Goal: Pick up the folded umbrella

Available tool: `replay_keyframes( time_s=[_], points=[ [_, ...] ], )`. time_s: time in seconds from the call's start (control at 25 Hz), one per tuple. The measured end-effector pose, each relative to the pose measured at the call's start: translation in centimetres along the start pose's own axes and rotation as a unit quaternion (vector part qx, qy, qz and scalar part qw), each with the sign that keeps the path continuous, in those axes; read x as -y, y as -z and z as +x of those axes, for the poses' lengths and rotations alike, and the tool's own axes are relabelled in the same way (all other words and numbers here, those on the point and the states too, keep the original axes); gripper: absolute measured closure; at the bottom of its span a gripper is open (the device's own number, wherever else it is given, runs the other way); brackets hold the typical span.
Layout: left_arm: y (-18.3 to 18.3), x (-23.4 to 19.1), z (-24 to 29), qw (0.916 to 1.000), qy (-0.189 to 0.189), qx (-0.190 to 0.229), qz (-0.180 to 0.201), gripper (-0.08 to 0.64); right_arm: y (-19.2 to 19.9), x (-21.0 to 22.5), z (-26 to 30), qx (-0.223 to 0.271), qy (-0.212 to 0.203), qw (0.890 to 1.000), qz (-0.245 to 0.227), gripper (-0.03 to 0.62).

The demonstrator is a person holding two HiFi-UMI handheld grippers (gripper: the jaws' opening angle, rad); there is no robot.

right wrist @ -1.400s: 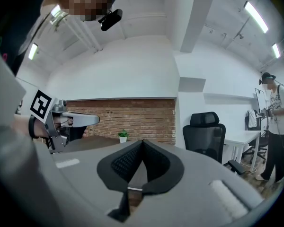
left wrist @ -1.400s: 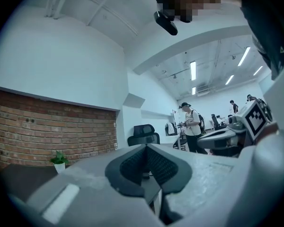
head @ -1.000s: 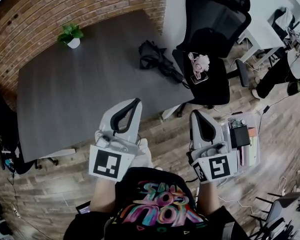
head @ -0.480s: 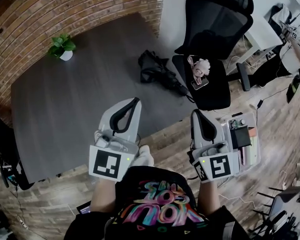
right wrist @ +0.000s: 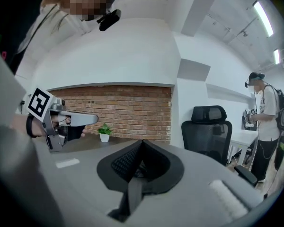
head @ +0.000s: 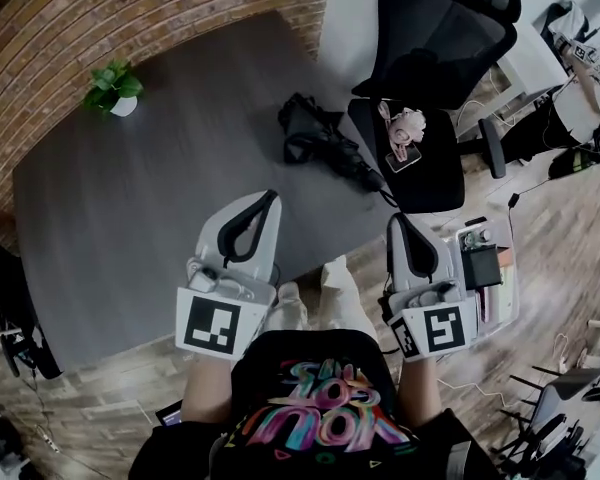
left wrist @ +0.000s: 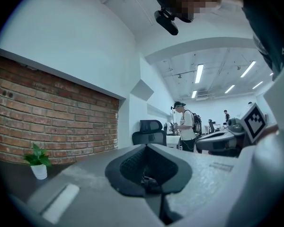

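L gripper & R gripper: tongs pressed together, nothing pinched. I'd say that's because I'm only approaching. Folded umbrella lies on the table, far-right edge by the office chair, well ahead.

Observed change: both units are farther forward than a second ago. The left hand-held gripper now hangs over the counter for most of its length; earlier only its front part crossed the near edge. The right hand-held gripper now reaches the counter's near right corner. The folded umbrella lies closer to both. The person's leg now shows between them.
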State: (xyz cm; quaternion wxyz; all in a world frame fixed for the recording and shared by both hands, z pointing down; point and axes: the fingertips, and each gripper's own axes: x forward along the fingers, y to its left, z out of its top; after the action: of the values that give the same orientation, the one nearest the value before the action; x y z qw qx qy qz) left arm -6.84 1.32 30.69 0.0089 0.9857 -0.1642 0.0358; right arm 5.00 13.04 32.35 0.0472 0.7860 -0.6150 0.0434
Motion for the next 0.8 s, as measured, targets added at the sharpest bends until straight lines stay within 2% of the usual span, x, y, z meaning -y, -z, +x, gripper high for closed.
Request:
replay_keyframes(
  time_s=[0.2,0.48,0.8],
  points=[
    [0.4,-1.9,1.3,0.9992,-0.038,-0.005,-0.004,0.558,0.6,1.0,3.0,-0.009,-0.032,0.999,0.004,0.592],
    [-0.4,-4.1,5.0,0.9949,-0.101,-0.007,-0.001,0.558,-0.5,3.4,9.3,0.001,-0.101,0.995,-0.005,0.593],
    [-2.4,-4.0,10.8,0.9881,-0.153,0.001,0.017,0.558,-2.5,8.1,14.8,0.018,-0.170,0.985,-0.012,0.593]
  ],
)
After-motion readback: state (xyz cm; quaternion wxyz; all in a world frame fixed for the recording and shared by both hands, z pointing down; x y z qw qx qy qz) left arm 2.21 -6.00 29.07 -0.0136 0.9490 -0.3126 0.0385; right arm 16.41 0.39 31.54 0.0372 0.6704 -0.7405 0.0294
